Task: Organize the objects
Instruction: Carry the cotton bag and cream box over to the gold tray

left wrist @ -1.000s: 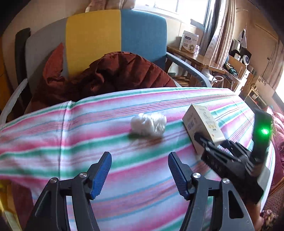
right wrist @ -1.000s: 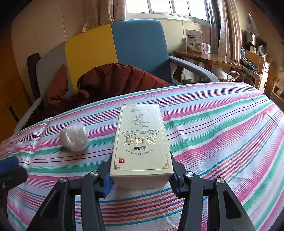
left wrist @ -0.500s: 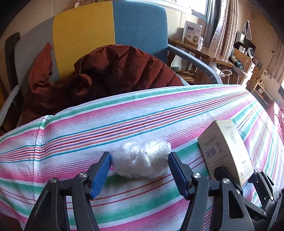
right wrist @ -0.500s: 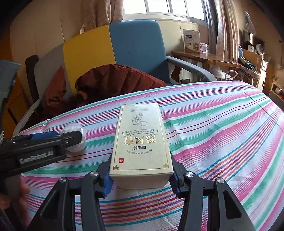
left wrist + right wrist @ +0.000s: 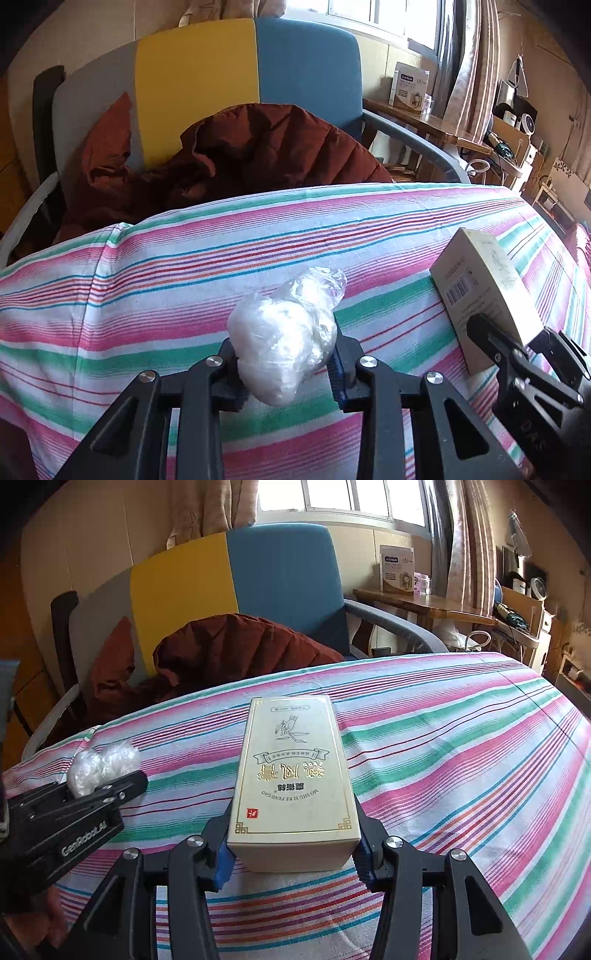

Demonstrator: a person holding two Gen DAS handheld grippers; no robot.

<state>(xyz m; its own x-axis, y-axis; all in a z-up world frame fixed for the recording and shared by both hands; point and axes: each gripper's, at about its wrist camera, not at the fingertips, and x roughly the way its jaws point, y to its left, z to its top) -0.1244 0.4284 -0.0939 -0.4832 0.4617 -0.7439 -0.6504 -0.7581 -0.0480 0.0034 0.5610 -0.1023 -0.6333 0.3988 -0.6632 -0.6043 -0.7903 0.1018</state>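
The left gripper (image 5: 286, 363) is closing on the plastic wad (image 5: 286, 332), the right gripper (image 5: 291, 853) holds the cream box (image 5: 293, 775) on the striped cloth (image 5: 461, 757), before a chair (image 5: 280, 576) with a brown jacket (image 5: 236, 650).

Black left gripper (image 5: 284, 369), blue pads, silver screws; right gripper (image 5: 291, 853) alike

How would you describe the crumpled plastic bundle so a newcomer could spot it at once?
Start at the striped cloth in front of the blue-and-yellow armchair. Near its left end, the clear plastic bundle sits between the closing left gripper. Unlike the rigid cream box beside it, it is soft, shapeless and translucent white.
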